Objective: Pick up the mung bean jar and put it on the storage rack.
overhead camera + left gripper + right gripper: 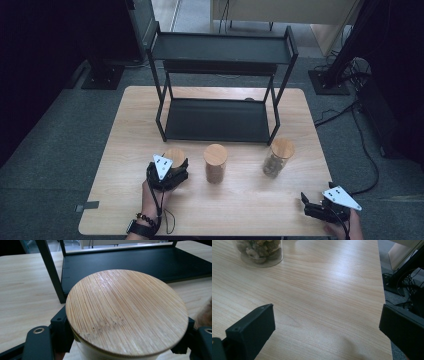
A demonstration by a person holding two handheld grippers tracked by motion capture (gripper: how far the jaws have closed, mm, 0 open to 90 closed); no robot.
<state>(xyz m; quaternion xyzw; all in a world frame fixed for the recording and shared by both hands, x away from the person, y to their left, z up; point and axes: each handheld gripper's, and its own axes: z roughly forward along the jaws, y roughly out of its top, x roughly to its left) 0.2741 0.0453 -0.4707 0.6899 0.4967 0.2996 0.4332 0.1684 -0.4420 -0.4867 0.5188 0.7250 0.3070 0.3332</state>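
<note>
A jar with a round bamboo lid (126, 312) sits between the black jaws of my left gripper (122, 336), which is shut on its body just under the lid. In the high view this jar (176, 153) is at the table's front left, with the left gripper (172, 167) reaching it from the near side. My right gripper (312, 205) rests near the front right corner, open. The right gripper view shows only bare table between the wide-apart jaws of the right gripper (328, 327).
A black two-tier metal rack (217, 120) stands at the back of the wooden table (250, 210). A bamboo-lidded jar of brown contents (215, 162) stands mid-table. A glass jar of lumpy pieces (277, 157) (258, 251) stands to its right. Cables lie on the floor at the right.
</note>
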